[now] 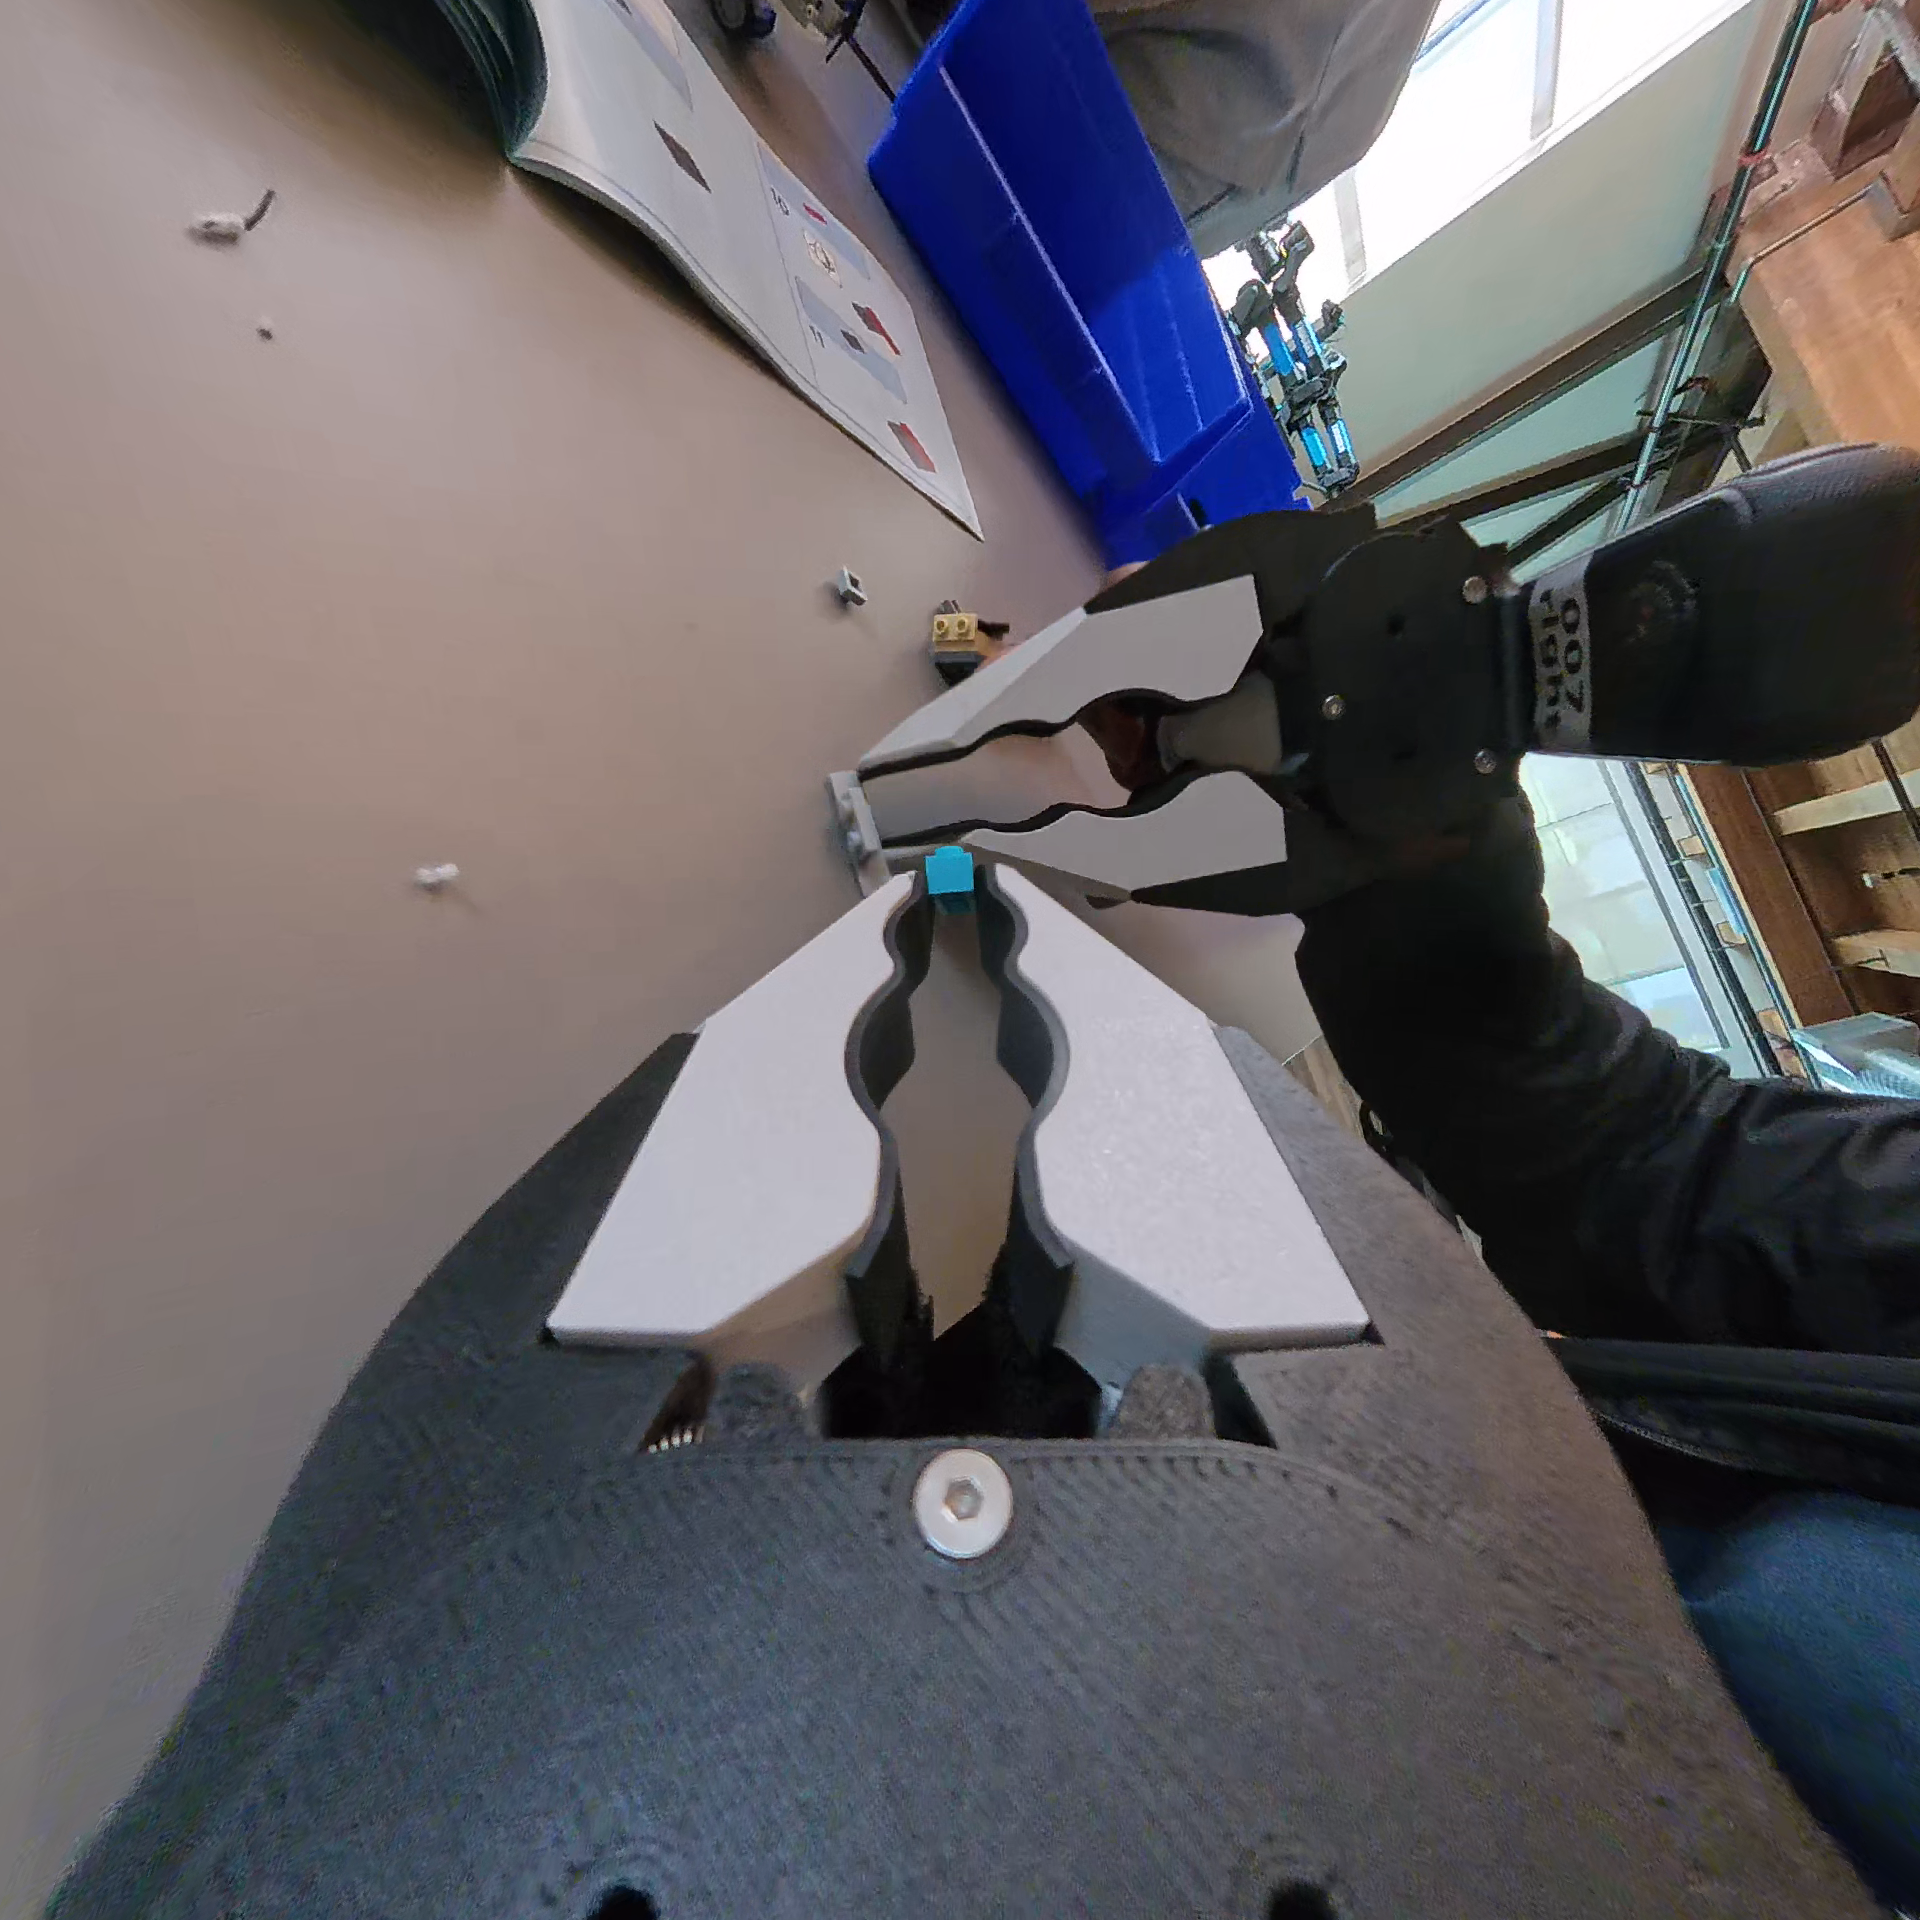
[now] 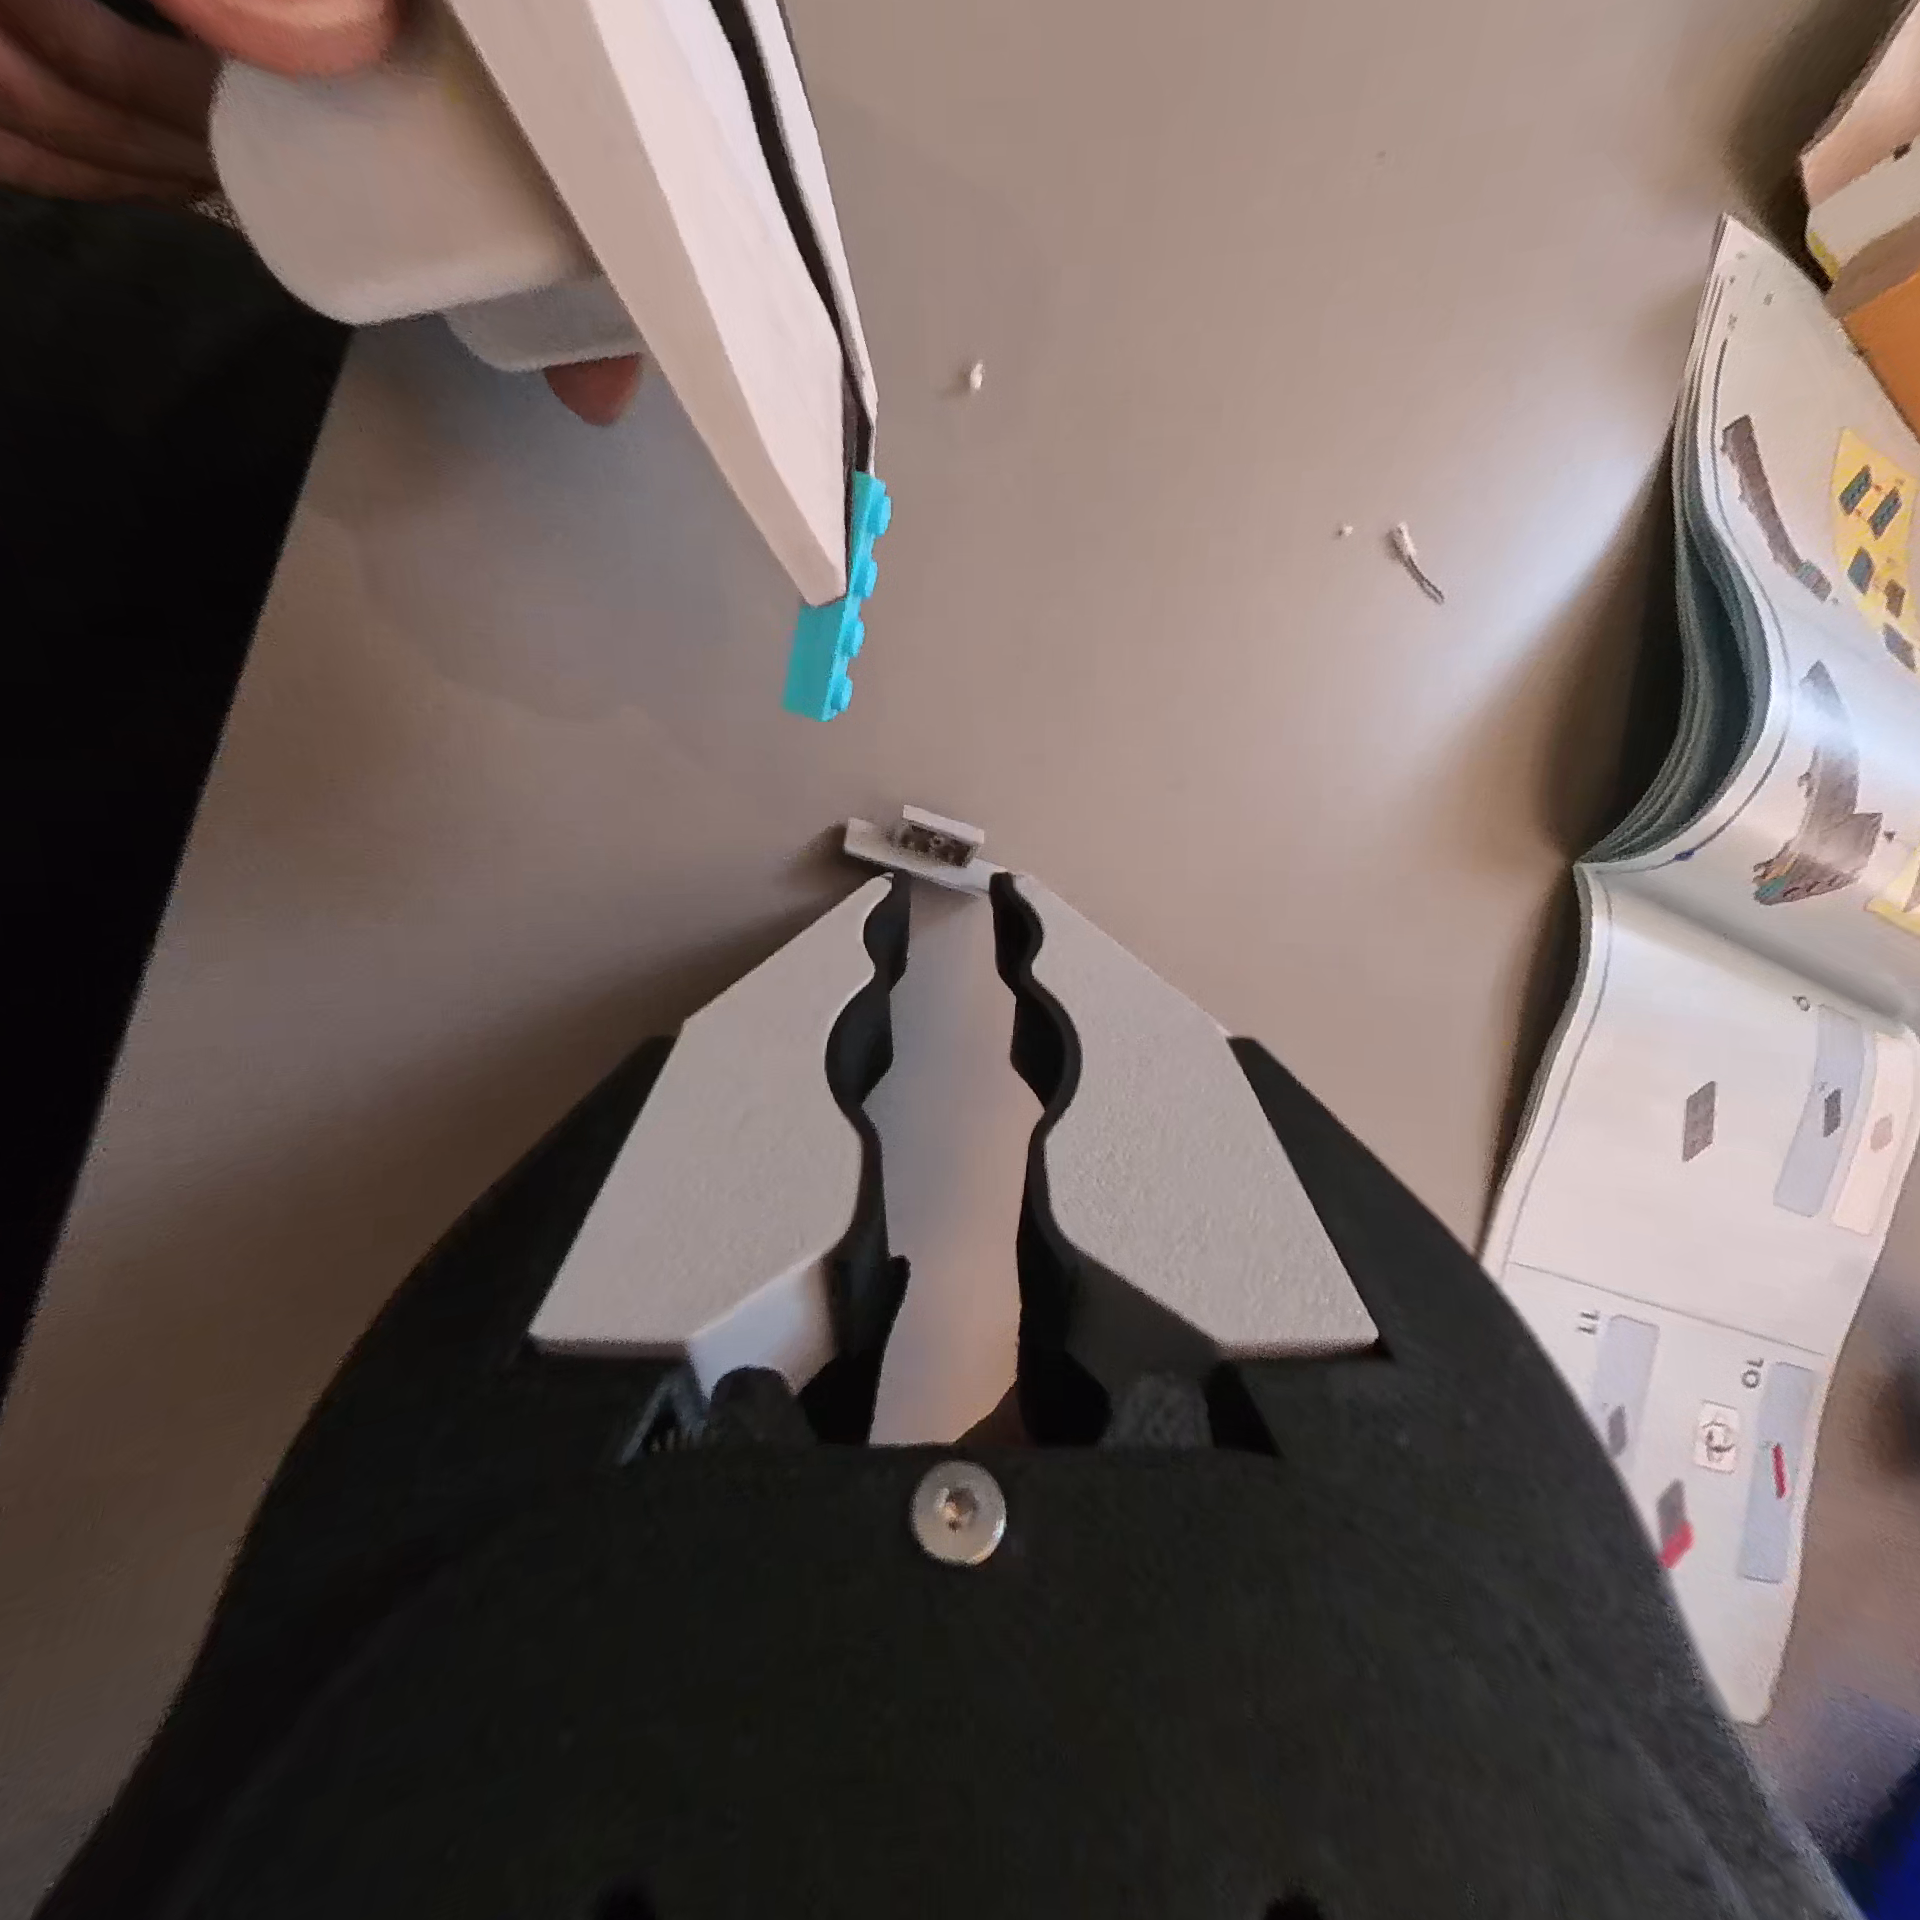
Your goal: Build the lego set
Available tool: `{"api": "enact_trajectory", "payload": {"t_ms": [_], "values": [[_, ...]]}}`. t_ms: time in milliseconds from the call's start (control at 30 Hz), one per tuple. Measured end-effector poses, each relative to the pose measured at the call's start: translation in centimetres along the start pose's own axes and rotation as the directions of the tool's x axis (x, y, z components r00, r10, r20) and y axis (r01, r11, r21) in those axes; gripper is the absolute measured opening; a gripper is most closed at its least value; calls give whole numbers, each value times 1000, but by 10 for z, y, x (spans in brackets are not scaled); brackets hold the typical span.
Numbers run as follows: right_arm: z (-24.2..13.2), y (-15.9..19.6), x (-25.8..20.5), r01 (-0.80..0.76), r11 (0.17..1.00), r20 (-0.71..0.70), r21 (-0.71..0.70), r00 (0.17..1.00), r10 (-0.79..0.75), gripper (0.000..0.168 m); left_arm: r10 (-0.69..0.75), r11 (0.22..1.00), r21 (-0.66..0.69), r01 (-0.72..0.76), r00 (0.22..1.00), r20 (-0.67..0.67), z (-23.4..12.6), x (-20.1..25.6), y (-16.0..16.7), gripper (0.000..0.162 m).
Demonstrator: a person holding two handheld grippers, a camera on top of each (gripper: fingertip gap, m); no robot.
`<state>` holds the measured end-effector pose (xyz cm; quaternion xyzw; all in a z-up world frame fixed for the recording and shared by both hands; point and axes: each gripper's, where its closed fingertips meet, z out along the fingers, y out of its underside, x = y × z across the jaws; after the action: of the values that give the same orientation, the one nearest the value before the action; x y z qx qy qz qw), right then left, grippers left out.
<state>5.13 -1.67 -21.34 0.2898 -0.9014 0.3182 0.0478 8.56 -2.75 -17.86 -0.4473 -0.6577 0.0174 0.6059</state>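
My left gripper (image 1: 951, 891) is shut on a small teal brick (image 1: 950, 873), held at the fingertips above the table. In the right wrist view the teal brick (image 2: 831, 613) sticks out past the left gripper's white fingers (image 2: 727, 364) at upper left, studs facing right. My right gripper (image 2: 943, 883) is shut on a light grey plate assembly (image 2: 914, 840) with a dark part on it, low over the table. In the left wrist view the right gripper (image 1: 871, 821) comes in from the right, its tips on the grey plate (image 1: 847, 826), right beside the teal brick.
An open instruction booklet (image 2: 1714, 1039) lies on the grey table (image 1: 416, 623). A blue bin (image 1: 1070, 270) stands beyond it. A small tan-and-black assembly (image 1: 958, 644), a small grey piece (image 1: 850, 587) and white scraps (image 1: 436, 876) lie loose. A person's dark sleeve (image 1: 1558, 1091) is at right. The left gripper's tips are roughly 5 cm from the right gripper's.
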Motion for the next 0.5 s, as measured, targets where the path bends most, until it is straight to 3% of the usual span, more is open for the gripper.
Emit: {"api": "enact_trajectory", "payload": {"t_ms": [233,500], "values": [[3,-8,-11,-217,976,-41,-1,975,217,13,-20,1000,8,20,999,29,-4,-5,-2,8],[7,-16,-21,-502,861,-87,76,857,508,15,-52,998,21,51,997,58,-6,-11,-1,8]]}}
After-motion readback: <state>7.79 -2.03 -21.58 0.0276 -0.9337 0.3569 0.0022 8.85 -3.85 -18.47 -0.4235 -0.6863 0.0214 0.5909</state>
